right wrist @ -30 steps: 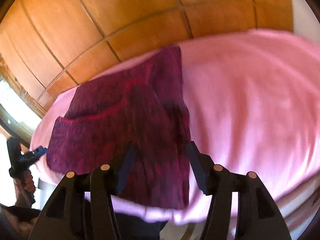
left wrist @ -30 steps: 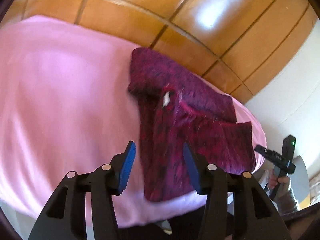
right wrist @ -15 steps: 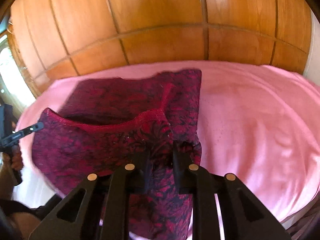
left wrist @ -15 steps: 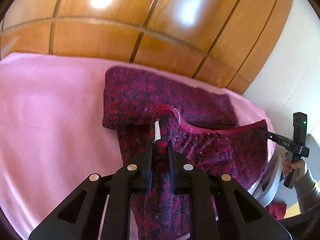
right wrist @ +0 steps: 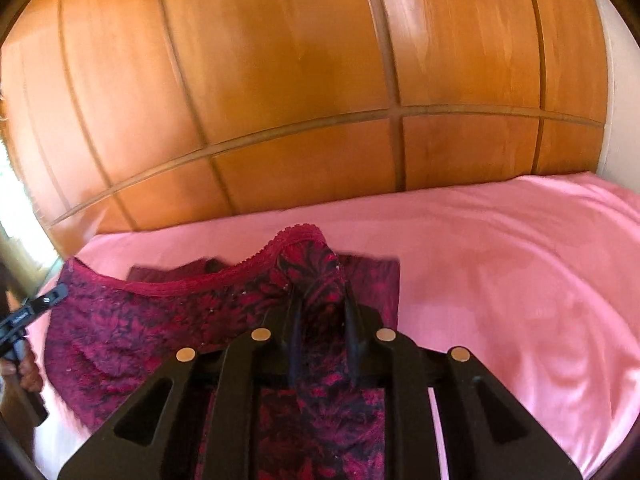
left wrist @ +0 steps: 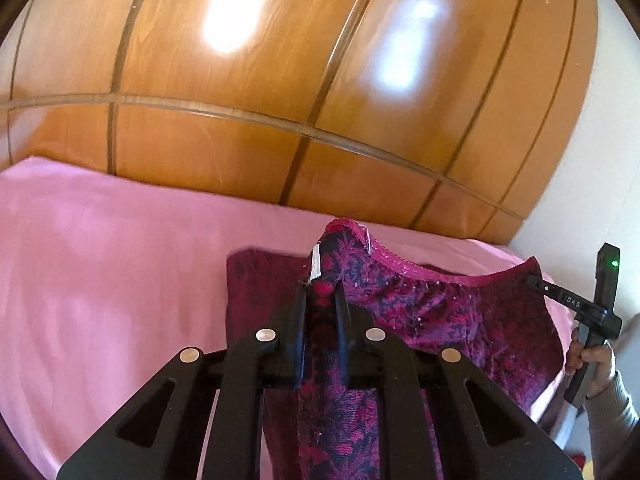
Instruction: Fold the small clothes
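While both tongs [left wrist: 320, 300] [right wrist: 320, 300] clamp the limp, light garment [left wrist: 440, 312], best gripped at waistband corners.

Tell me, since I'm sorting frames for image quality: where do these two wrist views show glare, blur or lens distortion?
Left wrist view: two blown-out glare patches on the glossy wood panelling, whose seams bow from the fisheye; the patterned garment is fairly sharp. Right wrist view: no such glare on the panelling, an overexposed window strip at the left edge, and slight blur on the pink sheet.
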The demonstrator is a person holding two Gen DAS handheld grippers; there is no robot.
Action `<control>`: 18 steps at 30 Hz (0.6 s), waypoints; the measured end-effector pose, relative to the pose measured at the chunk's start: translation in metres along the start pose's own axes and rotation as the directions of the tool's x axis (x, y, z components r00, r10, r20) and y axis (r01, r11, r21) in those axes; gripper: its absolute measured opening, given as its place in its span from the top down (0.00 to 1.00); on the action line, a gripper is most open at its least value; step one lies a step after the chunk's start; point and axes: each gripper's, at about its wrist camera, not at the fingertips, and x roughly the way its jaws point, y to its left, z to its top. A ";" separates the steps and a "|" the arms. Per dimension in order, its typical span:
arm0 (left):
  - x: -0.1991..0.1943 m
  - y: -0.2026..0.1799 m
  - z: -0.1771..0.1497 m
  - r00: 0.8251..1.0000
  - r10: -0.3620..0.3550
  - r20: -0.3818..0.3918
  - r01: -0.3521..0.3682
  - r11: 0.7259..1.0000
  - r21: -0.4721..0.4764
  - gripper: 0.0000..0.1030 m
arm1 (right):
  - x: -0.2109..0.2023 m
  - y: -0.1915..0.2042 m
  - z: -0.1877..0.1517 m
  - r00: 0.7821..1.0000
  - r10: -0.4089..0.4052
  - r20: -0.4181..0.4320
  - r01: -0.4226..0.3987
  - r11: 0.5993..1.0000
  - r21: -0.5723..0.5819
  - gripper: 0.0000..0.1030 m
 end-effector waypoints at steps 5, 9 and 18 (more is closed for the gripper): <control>0.054 0.008 0.029 0.996 0.073 -0.044 -0.072 0.997 0.013 0.89 | 0.054 -0.008 0.018 0.997 -0.074 -0.027 0.075 0.997 0.032 0.84; 0.100 0.023 0.039 0.985 0.140 -0.104 -0.142 0.990 -0.019 0.89 | 0.094 -0.023 0.023 0.989 -0.119 -0.082 0.125 0.990 0.070 0.84; 0.170 0.039 0.014 0.933 0.247 -0.261 -0.250 0.968 0.023 0.89 | 0.162 -0.046 0.005 0.958 -0.173 -0.230 0.196 0.977 0.081 0.82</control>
